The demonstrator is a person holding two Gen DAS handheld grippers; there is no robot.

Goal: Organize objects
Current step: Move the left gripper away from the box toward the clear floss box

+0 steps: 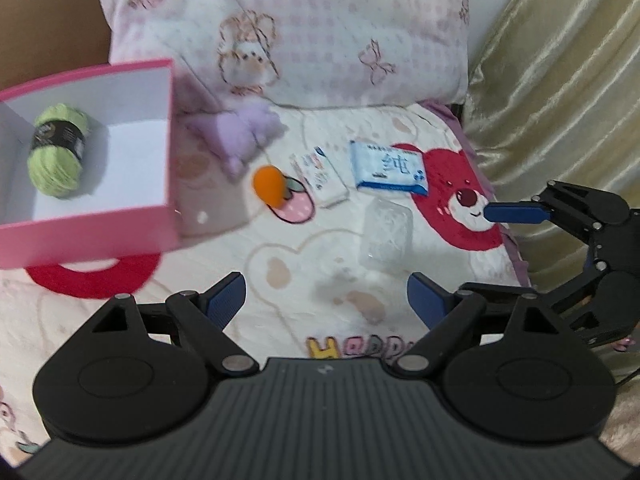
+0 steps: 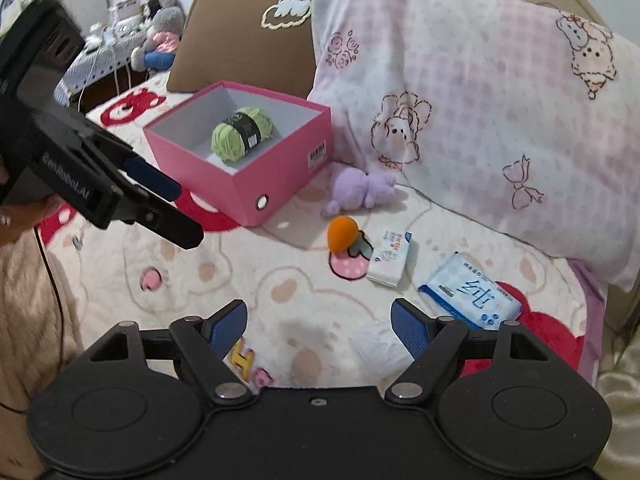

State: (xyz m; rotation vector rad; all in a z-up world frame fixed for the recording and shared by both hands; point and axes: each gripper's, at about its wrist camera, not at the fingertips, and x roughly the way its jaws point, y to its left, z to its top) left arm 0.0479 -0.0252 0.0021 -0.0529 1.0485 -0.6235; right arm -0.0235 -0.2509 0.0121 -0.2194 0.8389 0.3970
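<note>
The pink box [image 2: 256,160] sits on the bed near the brown pillow [image 2: 240,36], open at the top, and one thing already lies in it: a ball of green yarn [image 2: 240,136] with a dark paper band, resting on the white floor of the box. That much of the tidying looks done.

The rest is on the blanket [image 2: 200,280] outside the box. Just beside the box's near corner lies a small purple plush toy [image 2: 360,192], close against the pink-and-white pillow [image 2: 480,120]. Near it is an orange ball [image 2: 342,234], then a small white carton [image 2: 390,258], then a blue-and-white tissue pack [image 2: 472,296] further toward the bed's edge. Nearest the right tool lies something pale and see-through [image 1: 386,236], perhaps a clear plastic case or wrapper; the blur leaves it unsure.

The left tool [image 1: 326,300] hangs over the blanket with its blue pads wide apart and nothing between them. The right tool [image 2: 318,326] is likewise spread and empty, low over the blanket with the see-through item just beside its right pad.

By my reckoning the task is early: one item boxed, five or so left to gather. The see-through piece is the closest candidate for the right tool, and being thin and slick it may slide on the soft blanket.
</note>
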